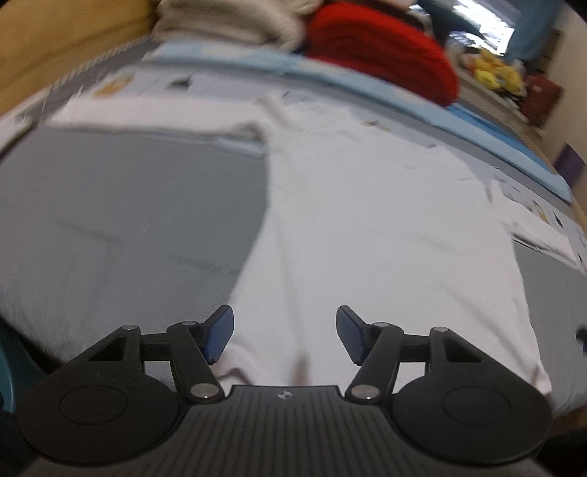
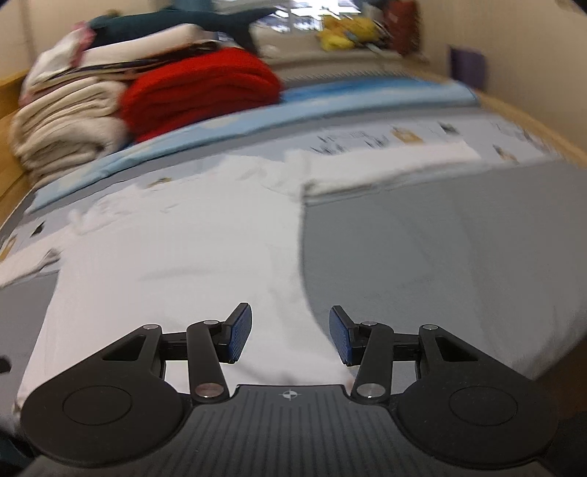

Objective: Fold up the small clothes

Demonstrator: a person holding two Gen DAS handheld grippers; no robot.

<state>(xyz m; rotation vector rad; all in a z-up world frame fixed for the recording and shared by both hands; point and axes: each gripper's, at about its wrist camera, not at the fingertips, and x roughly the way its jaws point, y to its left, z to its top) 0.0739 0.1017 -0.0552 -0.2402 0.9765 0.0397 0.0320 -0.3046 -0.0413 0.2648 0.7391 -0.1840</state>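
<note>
A white garment [image 1: 367, 227] lies spread flat on the grey bed sheet [image 1: 128, 220]; it also shows in the right wrist view [image 2: 176, 257]. My left gripper [image 1: 285, 335] is open and empty, just above the garment's near hem, towards its left edge. My right gripper [image 2: 290, 337] is open and empty, above the near hem at the garment's right edge, where white cloth meets the grey sheet [image 2: 440, 264]. Both views are motion-blurred.
A folded red blanket [image 2: 201, 91] and a stack of cream blankets [image 2: 62, 121] sit at the far side on a light blue sheet [image 2: 367, 95]. Yellow plush toys [image 2: 345, 33] lie beyond. A wooden bed frame [image 1: 55, 44] borders the left.
</note>
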